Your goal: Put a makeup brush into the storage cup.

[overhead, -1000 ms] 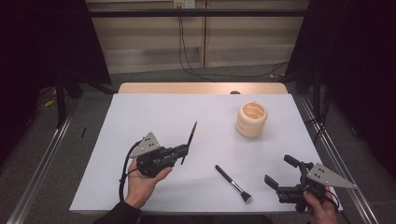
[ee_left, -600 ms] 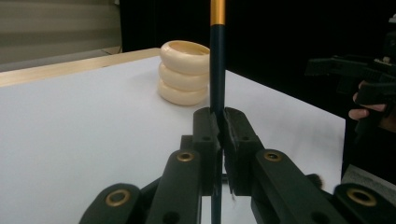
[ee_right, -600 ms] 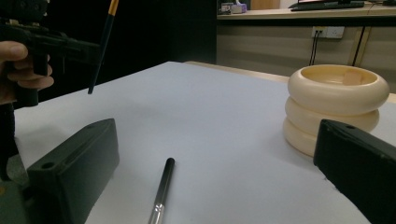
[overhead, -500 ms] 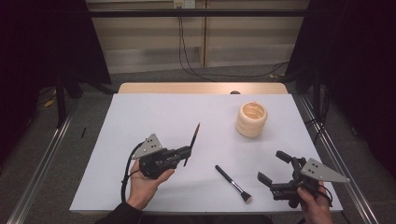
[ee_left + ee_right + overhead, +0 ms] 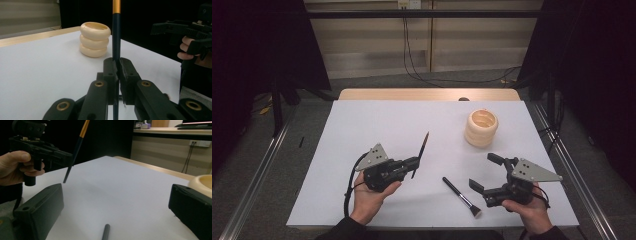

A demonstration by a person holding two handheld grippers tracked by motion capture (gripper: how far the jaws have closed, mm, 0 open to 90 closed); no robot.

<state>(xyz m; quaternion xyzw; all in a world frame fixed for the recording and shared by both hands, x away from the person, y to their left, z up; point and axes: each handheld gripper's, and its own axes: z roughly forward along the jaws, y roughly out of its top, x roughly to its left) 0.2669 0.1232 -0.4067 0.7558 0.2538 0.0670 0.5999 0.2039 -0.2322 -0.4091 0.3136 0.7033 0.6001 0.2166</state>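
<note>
Our right gripper (image 5: 485, 173), jaws spread, has slid toward the black-handled makeup brush (image 5: 461, 196).
We pinch its light, stiff handle mid-length; left gripper (image 5: 416, 162) clamps a slim gold-banded brush (image 5: 423, 148).

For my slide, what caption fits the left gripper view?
Left gripper clamps a thin brush, cream holder behind.

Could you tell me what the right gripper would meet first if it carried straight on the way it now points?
Probably the black brush lying on the table: in the right gripper view its handle end lies just ahead of the open right gripper, between the fingers. It may pass above; depth is unclear.
</note>
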